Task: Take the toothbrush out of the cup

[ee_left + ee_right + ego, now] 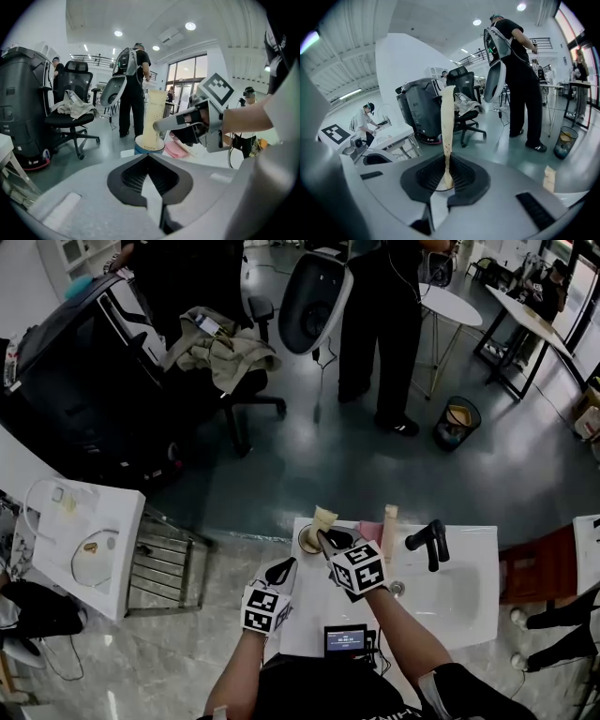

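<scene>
A pale cup [308, 540] stands at the back left of the white counter, and a cream toothbrush [324, 517] rises out of it. My right gripper [323, 538] reaches over the cup's rim. In the right gripper view the toothbrush [447, 122] stands upright between the dark pads, and the gripper [447, 176] is shut on its lower handle. In the left gripper view the cup [149, 144] carries the word TOOTH, and the right gripper [159, 124] meets the toothbrush [154, 112] above it. My left gripper [149, 161] is shut with nothing in it, a short way in front of the cup [282, 570].
A black faucet [429, 540] stands over the sink basin [450, 601] to the right. A pink cloth [372, 531] and a cream upright item [389, 519] lie behind my right gripper. A small screen [345, 638] sits at the counter's front edge. Beyond are an office chair [225, 371] and a standing person [380, 324].
</scene>
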A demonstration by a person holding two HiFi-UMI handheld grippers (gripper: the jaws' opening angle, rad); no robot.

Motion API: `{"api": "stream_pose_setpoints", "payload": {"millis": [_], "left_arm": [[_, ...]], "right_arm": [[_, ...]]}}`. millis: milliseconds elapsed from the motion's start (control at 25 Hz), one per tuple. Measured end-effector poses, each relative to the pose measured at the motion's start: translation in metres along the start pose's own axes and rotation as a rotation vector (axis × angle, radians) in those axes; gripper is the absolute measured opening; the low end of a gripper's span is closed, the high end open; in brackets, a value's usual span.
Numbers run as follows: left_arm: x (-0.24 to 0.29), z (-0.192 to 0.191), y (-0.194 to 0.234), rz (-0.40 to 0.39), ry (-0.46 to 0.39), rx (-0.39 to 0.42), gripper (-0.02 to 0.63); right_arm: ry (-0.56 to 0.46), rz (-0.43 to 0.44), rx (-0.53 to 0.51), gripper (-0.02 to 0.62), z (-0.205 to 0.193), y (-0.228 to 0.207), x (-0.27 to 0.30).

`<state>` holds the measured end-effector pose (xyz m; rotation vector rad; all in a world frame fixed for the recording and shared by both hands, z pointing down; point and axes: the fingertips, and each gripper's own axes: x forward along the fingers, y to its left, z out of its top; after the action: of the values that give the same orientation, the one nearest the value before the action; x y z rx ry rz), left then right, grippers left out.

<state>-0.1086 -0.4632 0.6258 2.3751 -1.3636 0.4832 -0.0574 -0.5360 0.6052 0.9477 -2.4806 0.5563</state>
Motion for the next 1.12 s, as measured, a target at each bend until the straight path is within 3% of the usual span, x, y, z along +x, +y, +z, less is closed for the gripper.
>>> {"api": "stream_pose_setpoints", "payload": {"millis": [480,1120], "left_arm": [[-0.021,0.009,-0.005,0.008,-0.041,0.031,0.009],[-0.023,0.016,-0.027,-0.051,-0.057,0.096,0.009]], "right_arm": [[-0.083,-0.03,-0.019,0.035,0.028,0.016,-0.027],[-0.273,-0.115,0.042,0.035,0.062,0.006,-0.1]]}}
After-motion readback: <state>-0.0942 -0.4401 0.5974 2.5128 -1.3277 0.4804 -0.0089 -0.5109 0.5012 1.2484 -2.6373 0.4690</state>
